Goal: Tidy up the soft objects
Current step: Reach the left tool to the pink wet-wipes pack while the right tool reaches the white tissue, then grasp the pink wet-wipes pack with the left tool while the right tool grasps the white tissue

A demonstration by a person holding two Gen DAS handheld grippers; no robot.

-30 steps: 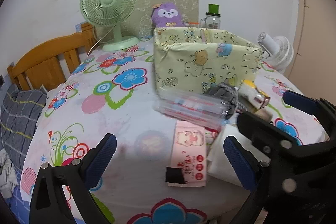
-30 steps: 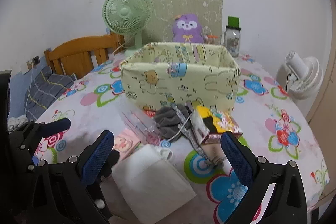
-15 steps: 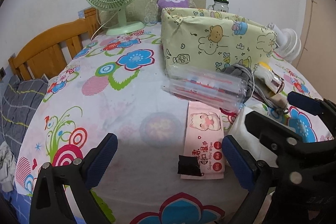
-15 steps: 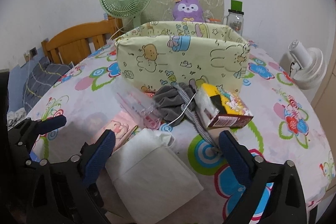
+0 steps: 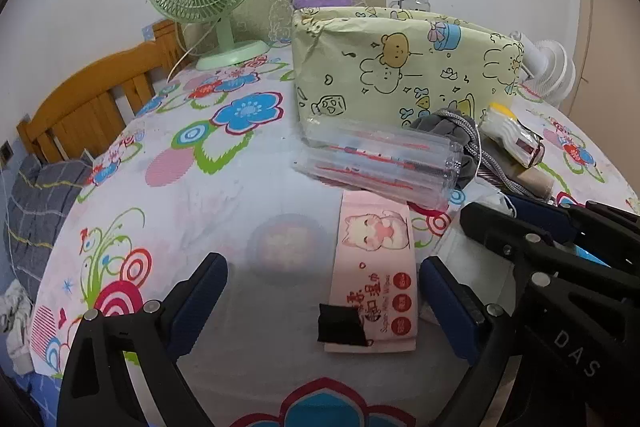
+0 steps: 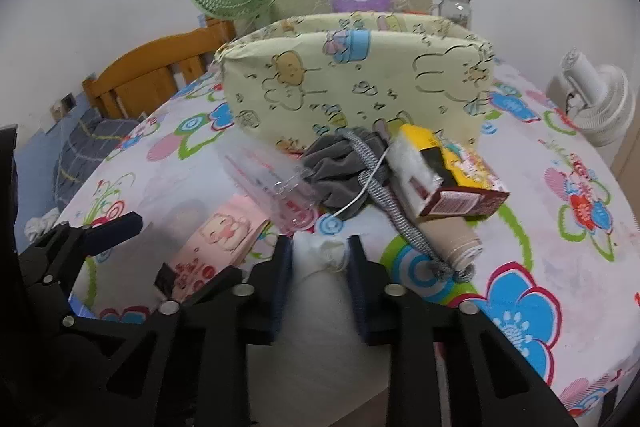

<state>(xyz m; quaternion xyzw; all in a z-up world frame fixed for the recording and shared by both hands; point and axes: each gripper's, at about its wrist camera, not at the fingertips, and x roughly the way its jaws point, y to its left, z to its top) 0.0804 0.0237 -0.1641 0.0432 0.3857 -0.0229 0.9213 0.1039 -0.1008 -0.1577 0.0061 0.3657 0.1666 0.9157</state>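
A soft white cloth pouch [image 6: 320, 311], matte and slightly crumpled, lies at the near edge of the flower-print tablecloth [image 6: 560, 227]. The right gripper [image 6: 318, 259] is closing, its blue pads bunching the pouch between them. The left gripper [image 5: 322, 287] stands wide with its jaws narrowing slightly, over a glossy pink wet-wipes packet [image 5: 374, 275]. Beyond sit a clear plastic case [image 5: 380, 163], a grey drawstring bag [image 6: 340, 171] and a pale yellow cartoon-print fabric bin [image 6: 356, 83].
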